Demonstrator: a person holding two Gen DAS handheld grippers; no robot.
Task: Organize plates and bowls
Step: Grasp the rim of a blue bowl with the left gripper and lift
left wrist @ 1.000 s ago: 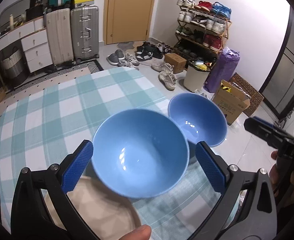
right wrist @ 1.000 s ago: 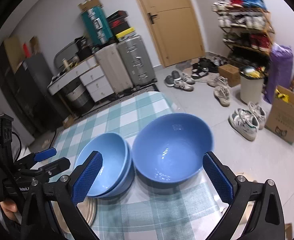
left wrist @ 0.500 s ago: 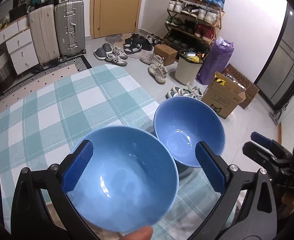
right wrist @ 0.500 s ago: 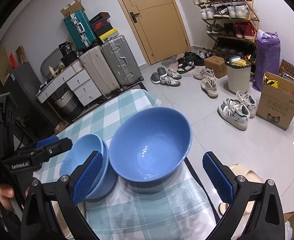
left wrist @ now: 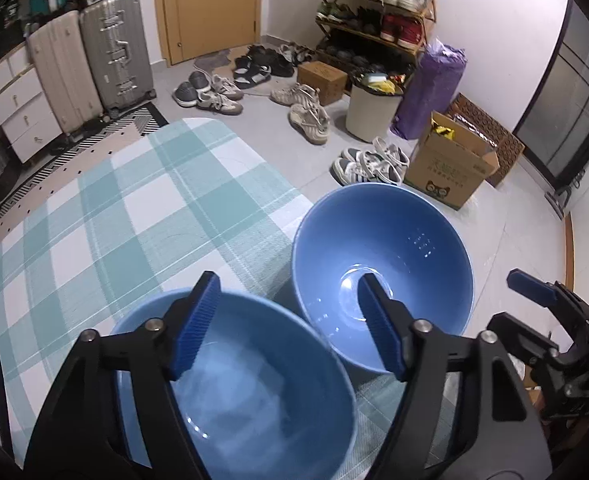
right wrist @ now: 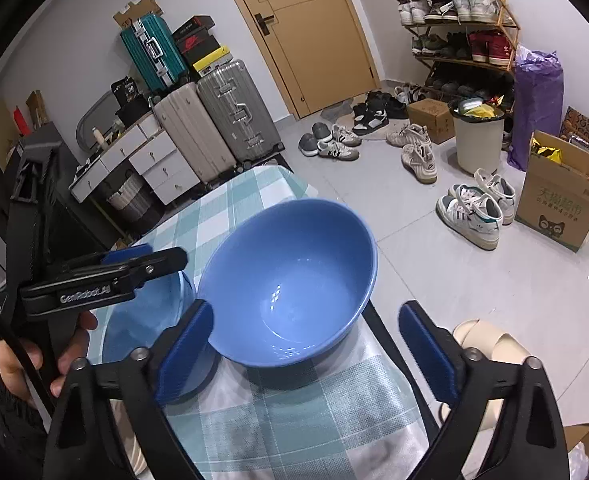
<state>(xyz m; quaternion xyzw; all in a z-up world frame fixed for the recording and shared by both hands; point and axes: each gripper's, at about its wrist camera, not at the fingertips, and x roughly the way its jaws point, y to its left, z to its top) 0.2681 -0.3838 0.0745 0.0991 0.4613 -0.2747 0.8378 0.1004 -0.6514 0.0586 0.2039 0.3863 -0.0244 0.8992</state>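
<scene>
We are looking at a room with white walls [right wrist: 74, 52] and a pale tiled floor [right wrist: 434, 280] catching soft glare. A tan door [right wrist: 314, 36] is standing shut, with suitcases [right wrist: 214, 120] and white drawers [right wrist: 150, 160] lining the wall beside it. A shoe rack [right wrist: 458, 24] is filling the far corner, shoes [left wrist: 306, 116] lying scattered below, near a bin [left wrist: 372, 110] and a cardboard box [left wrist: 450, 164].

Both grippers [left wrist: 286, 320] [right wrist: 306, 348] mid-closing, downward-tilted

Two blue bowls [left wrist: 382, 256] on teal-and-white checked tablecloth [left wrist: 134, 208]; blue-padded black tongs [left wrist: 290, 324].
</scene>
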